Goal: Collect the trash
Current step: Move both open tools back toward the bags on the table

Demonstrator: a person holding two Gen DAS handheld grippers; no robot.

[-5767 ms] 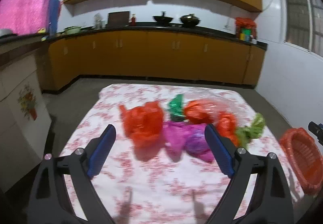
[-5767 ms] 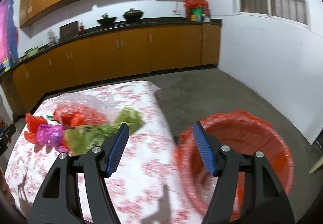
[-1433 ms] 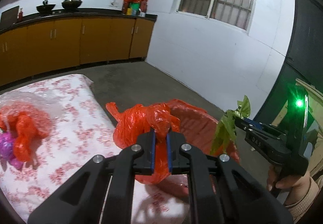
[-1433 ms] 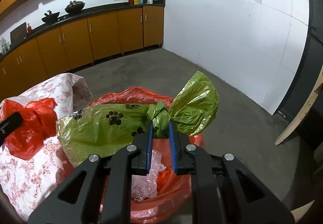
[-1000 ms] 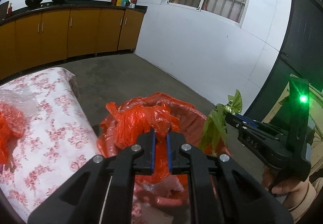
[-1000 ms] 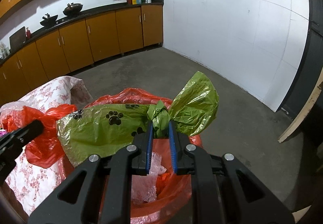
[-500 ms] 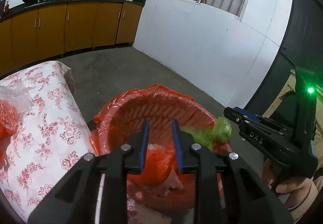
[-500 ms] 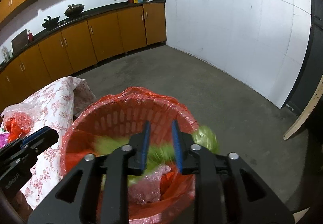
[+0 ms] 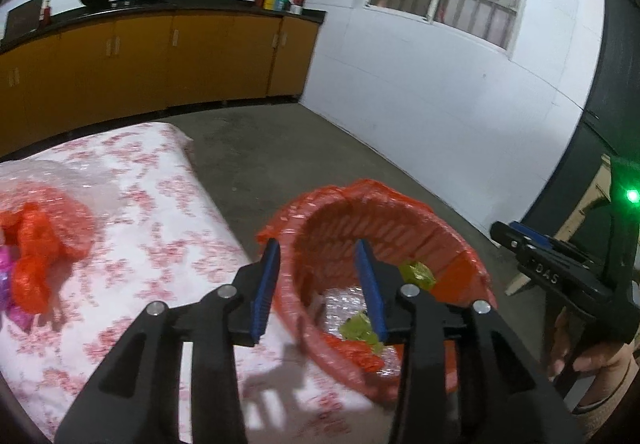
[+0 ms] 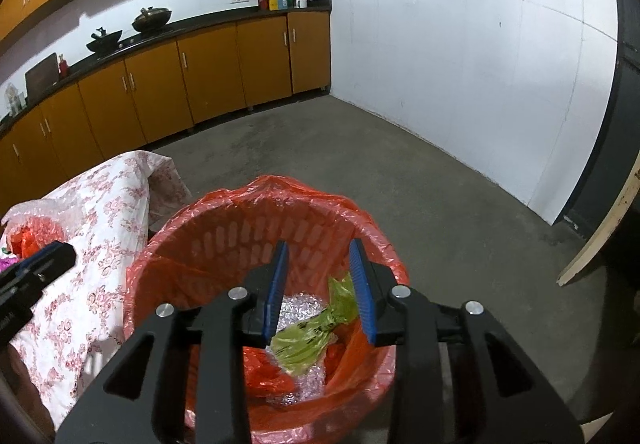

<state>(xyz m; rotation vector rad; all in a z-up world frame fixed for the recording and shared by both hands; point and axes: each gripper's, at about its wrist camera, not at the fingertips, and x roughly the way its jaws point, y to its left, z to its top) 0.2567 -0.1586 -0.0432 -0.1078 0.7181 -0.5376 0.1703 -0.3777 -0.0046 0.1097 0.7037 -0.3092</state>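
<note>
Over the bin's rim | left gripper (image 9: 318, 272) and right gripper (image 10: 318, 276), jaws opening, nothing held | red bin (image 10: 256, 212) beside table's right edge | remaining red bag (image 9: 32, 240) left on table (image 9: 160, 228), nearer left gripper

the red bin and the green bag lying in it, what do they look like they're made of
Round red slatted bin: probably rigid moulded plastic, judging by the even rows of slots in its wall; the thin, glossy, wrinkled red film liner draped over its rim looks like plastic film. Crumpled green bag: thin, translucent plastic film, creased and knotted, slightly shiny.
</note>
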